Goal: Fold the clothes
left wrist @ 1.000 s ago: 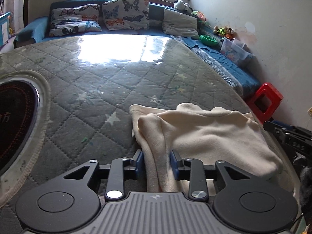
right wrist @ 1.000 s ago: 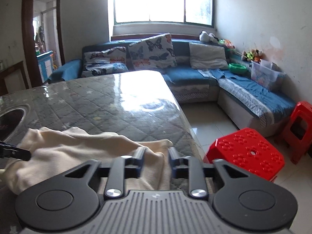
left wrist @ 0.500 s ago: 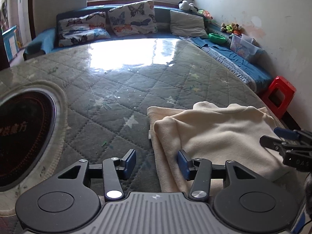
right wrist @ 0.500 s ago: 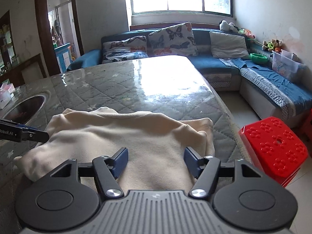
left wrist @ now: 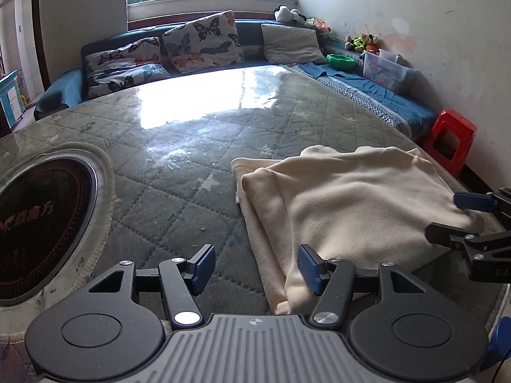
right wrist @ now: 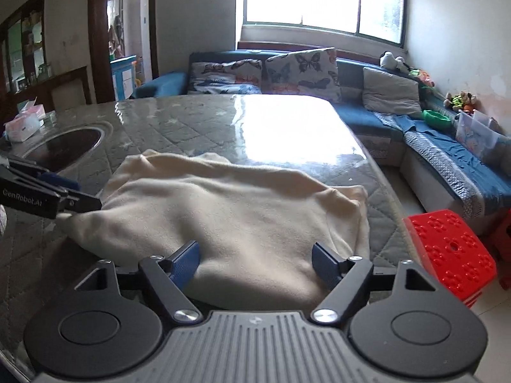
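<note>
A cream fleece garment (left wrist: pixel 351 204) lies folded on the quilted table, near its right edge; it also shows in the right wrist view (right wrist: pixel 230 217). My left gripper (left wrist: pixel 255 268) is open and empty at the garment's near left corner, with the folded edge between its fingers. My right gripper (right wrist: pixel 255 261) is open and empty over the garment's near edge. The right gripper's fingers (left wrist: pixel 463 223) show at the garment's right corner in the left wrist view. The left gripper's fingers (right wrist: pixel 54 198) show at the garment's left corner in the right wrist view.
The quilted table (left wrist: pixel 191 146) has a glossy cover and a round black cooktop (left wrist: pixel 41 220) set in at the left. A tissue box (right wrist: pixel 24 124) sits at the far left. Red plastic stools (right wrist: pixel 450 249) stand off the table's right edge. A blue sofa with cushions (left wrist: pixel 198 44) lines the far wall.
Both grippers were shut on the garment's near edge a second ago. Both have opened, let go of it and drawn back and up. The garment has settled flat on the table.
</note>
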`<move>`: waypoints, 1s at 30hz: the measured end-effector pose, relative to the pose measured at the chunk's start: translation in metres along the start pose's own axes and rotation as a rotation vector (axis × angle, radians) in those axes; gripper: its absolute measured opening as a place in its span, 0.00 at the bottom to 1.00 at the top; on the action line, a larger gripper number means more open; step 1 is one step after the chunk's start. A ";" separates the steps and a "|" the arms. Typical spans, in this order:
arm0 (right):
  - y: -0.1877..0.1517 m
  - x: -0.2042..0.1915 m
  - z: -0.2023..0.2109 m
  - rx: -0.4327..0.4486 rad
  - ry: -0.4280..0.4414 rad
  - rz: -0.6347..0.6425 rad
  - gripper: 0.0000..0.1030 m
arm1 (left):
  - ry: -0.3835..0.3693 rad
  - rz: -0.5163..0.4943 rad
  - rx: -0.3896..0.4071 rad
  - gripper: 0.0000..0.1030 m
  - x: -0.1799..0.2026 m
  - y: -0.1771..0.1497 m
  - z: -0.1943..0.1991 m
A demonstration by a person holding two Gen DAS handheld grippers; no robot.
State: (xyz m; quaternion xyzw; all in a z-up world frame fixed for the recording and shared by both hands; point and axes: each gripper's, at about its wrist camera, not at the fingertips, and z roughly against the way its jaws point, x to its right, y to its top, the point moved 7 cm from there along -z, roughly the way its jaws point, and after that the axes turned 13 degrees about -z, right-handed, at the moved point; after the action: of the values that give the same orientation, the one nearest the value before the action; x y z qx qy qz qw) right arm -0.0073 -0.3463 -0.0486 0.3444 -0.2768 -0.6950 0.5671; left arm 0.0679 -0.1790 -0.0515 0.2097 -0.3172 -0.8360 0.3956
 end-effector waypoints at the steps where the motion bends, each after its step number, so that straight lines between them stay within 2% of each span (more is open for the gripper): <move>1: 0.001 -0.001 0.005 0.009 0.000 -0.003 0.83 | 0.001 0.001 0.004 0.62 -0.001 0.000 0.002; 8: -0.013 0.007 0.024 -0.005 -0.050 -0.028 0.83 | 0.001 0.021 0.012 0.67 -0.007 -0.012 0.015; 11: -0.019 0.007 0.030 -0.013 -0.052 -0.054 0.88 | -0.004 0.017 0.020 0.69 -0.004 -0.018 0.021; 13: -0.021 0.006 0.034 -0.011 -0.052 -0.065 0.90 | -0.009 0.011 0.032 0.79 0.000 -0.020 0.027; 16: -0.025 0.002 0.038 0.000 -0.063 -0.081 0.97 | -0.016 0.000 0.051 0.86 0.008 -0.023 0.035; 19: -0.028 -0.001 0.040 0.005 -0.069 -0.093 0.98 | -0.016 -0.023 0.061 0.94 0.016 -0.027 0.041; 24: -0.034 -0.008 0.044 0.012 -0.073 -0.112 1.00 | -0.010 -0.058 0.074 0.99 0.029 -0.032 0.049; 30: -0.040 -0.014 0.049 0.019 -0.096 -0.120 1.00 | 0.019 -0.101 0.072 1.00 0.041 -0.036 0.054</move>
State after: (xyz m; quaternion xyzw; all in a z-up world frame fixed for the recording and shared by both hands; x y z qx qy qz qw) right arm -0.0683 -0.3250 -0.0480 0.3321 -0.2891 -0.7407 0.5074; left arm -0.0080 -0.1739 -0.0420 0.2476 -0.3324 -0.8410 0.3479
